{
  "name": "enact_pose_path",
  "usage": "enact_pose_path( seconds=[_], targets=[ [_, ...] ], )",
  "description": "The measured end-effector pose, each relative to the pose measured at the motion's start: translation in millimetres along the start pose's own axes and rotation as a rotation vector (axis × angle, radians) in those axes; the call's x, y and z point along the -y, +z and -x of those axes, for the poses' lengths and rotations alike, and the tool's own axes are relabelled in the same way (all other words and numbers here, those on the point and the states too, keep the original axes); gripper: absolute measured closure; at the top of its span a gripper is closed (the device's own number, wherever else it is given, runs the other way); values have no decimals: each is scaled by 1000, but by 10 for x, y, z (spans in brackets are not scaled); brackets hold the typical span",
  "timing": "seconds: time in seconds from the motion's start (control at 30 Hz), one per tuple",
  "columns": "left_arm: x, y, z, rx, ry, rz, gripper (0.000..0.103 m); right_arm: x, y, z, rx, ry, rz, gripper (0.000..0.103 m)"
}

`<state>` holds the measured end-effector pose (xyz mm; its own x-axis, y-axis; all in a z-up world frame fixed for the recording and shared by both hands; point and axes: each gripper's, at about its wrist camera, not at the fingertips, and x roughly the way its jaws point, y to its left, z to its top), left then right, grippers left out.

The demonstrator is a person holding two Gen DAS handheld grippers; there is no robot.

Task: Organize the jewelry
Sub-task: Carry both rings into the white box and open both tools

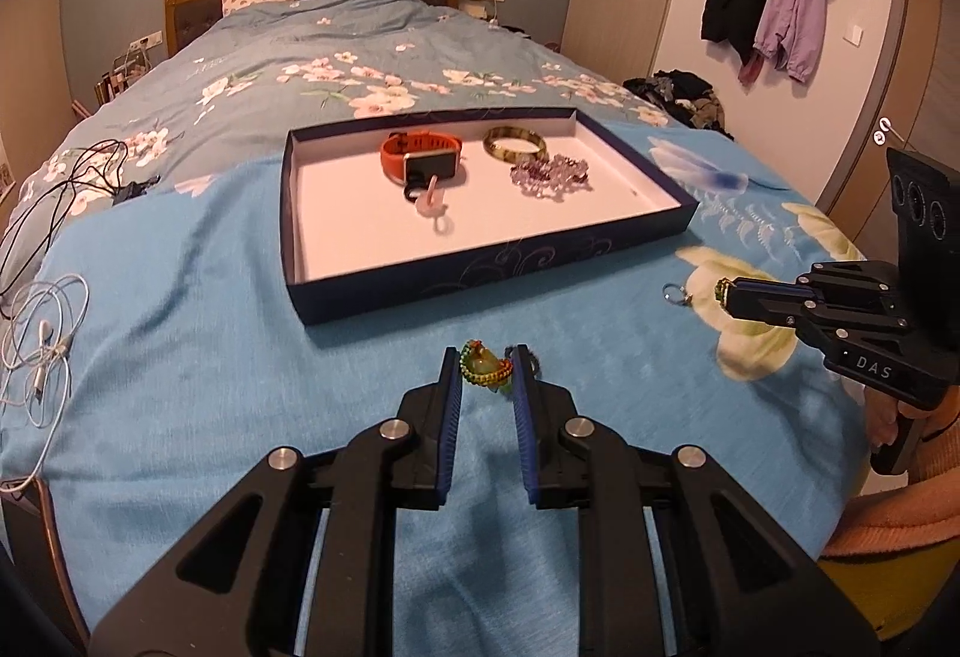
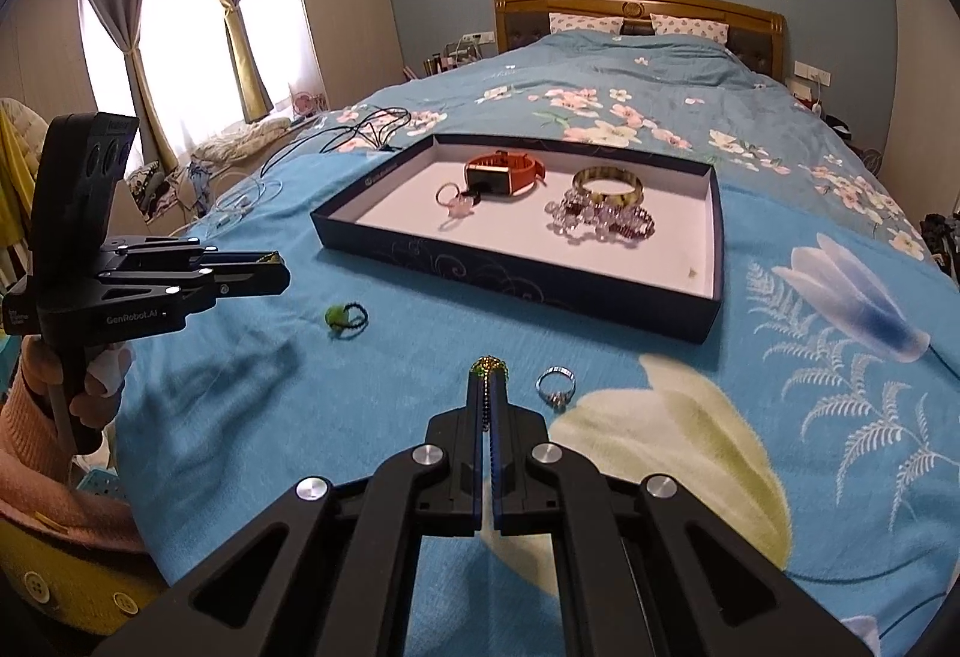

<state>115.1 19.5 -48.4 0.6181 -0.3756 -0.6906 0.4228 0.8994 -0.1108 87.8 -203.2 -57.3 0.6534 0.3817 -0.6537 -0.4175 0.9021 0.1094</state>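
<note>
Pinching a green-and-gold beaded piece (image 2: 490, 366) between its pressed-together fingertips, the right tongs (image 2: 490, 378) hover low over the blue bedspread (image 2: 600, 477), just beside a silver ring (image 2: 555, 386). The left tongs (image 1: 487, 366) are spread partway, with a woven red-green bracelet (image 1: 483, 366) between the tips; whether the pads touch it cannot be told. Farther up the bed sits a dark tray (image 1: 480, 285) holding an orange watch (image 1: 423, 159), a pink ring charm (image 1: 435, 210), a bangle (image 1: 515, 144) and clear-purple beads (image 1: 549, 174). A green hair tie (image 2: 345, 318) lies apart on the bedspread.
</note>
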Motion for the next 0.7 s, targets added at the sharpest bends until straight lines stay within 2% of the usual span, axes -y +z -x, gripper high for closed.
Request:
enact_pose_path(
  seconds=[0.7],
  targets=[
    [43, 174, 28, 41, -18, -5, 86, 78, 240, 19, 62, -5, 11, 102]
  ],
)
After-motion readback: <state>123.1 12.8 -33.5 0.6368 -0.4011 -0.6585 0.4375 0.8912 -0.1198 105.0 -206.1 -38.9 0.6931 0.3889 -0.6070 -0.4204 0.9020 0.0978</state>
